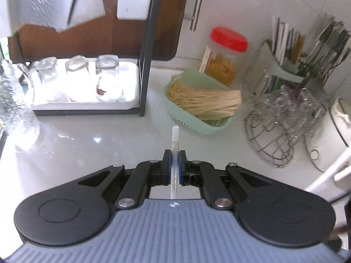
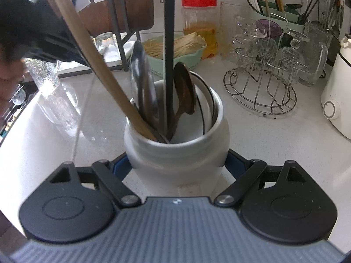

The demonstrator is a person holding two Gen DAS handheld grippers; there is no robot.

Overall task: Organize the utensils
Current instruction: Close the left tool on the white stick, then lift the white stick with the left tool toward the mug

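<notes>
The left gripper (image 1: 174, 161) is clamped on a thin white utensil (image 1: 175, 146), seen edge-on, which sticks out past the pads above the white counter (image 1: 87, 144), in front of the green basket (image 1: 210, 127). The right gripper (image 2: 177, 166) grips the white crock (image 2: 177, 153) by its sides. In the crock stand a wooden handle (image 2: 92, 50), a metal spoon (image 2: 143, 89), a dark wooden spoon (image 2: 185, 89) and a black handle (image 2: 169, 54).
</notes>
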